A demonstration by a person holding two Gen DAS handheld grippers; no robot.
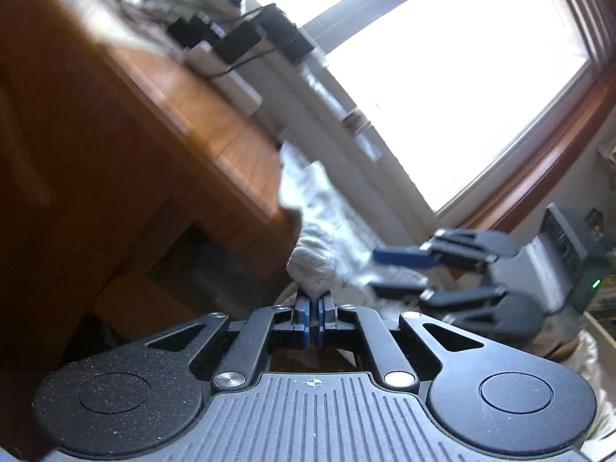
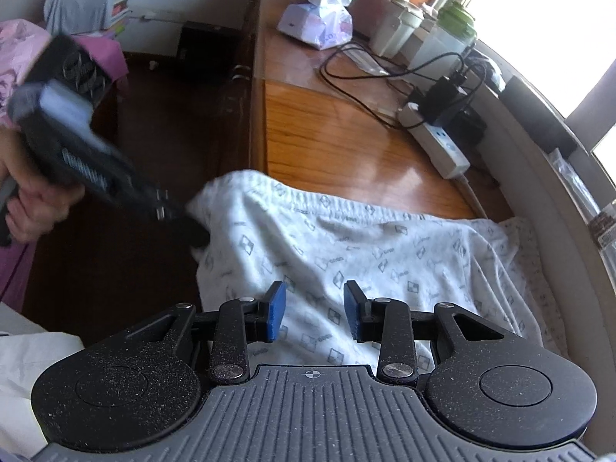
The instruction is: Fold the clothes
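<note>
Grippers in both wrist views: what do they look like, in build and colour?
Both the left gripper and the right gripper are matte black, with ribbed grey bodies, two round discs, silver pivot screws, slotted link arms and blue finger pads. A small green light glows on the right one.

Soft printed cotton-like cloth, matt and creased, forms the pale garment (image 2: 327,238); the desk top (image 2: 327,134) is glossy varnished wood. The right gripper (image 2: 315,312) is matt, speckled black plastic; its pads (image 2: 278,310) are smooth and blue.
</note>
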